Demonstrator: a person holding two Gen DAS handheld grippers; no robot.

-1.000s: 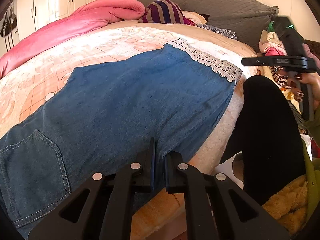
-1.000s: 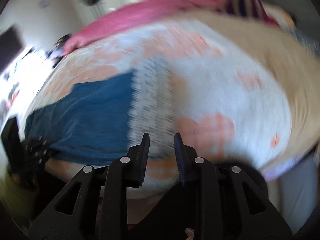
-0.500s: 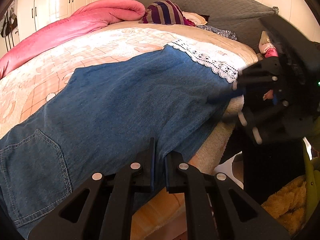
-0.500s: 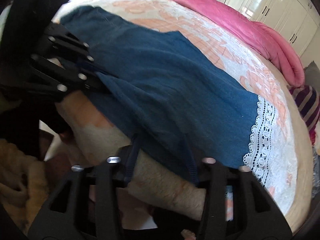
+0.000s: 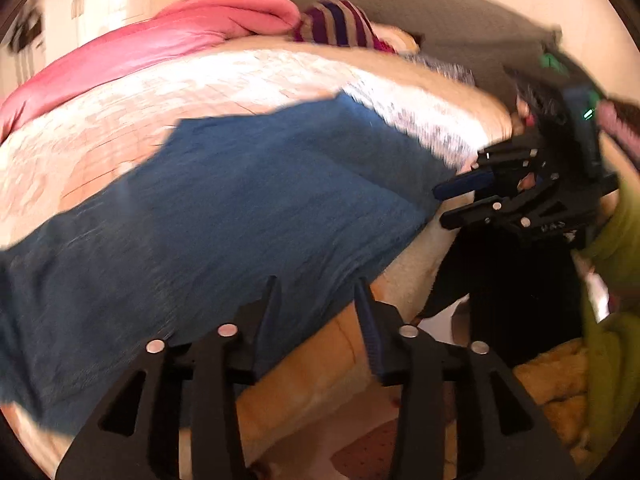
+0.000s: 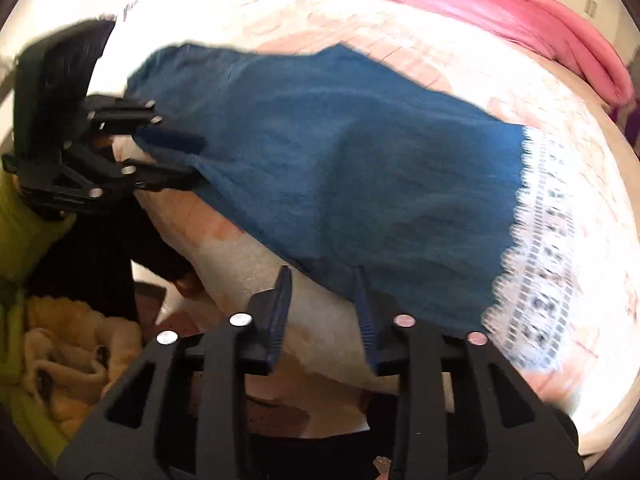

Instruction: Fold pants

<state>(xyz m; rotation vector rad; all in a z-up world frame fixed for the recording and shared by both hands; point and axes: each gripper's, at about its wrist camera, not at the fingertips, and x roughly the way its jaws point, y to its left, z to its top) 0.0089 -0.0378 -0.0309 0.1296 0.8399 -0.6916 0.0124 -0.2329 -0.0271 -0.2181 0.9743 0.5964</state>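
Blue denim pants point(image 5: 240, 208) with a white lace hem point(image 6: 540, 240) lie spread across the bed, their near edge hanging over the mattress side. My left gripper point(image 5: 316, 284) sits at that near edge with its jaws opening; the denim edge lies by its left finger, not pinched. From the right wrist view, the left gripper point(image 6: 196, 160) has its fingers apart around the cloth edge. My right gripper point(image 6: 320, 272) is also opening, its tips just touching the edge of the pants point(image 6: 340, 160). In the left wrist view the right gripper point(image 5: 440, 206) stands by the lace hem point(image 5: 420, 120).
A pink duvet point(image 5: 160, 40), a striped pillow point(image 5: 336, 24) and a grey headboard point(image 5: 440, 12) lie at the far side of the bed. A person's black-clad leg point(image 5: 520, 280) and green sleeve point(image 5: 616, 240) stand beside the mattress, with yellow fleece point(image 5: 552, 376) below.
Half a second ago both grippers were shut on the denim's near edge; now both sets of jaws stand apart. A second ago the right gripper was still away from the pants.
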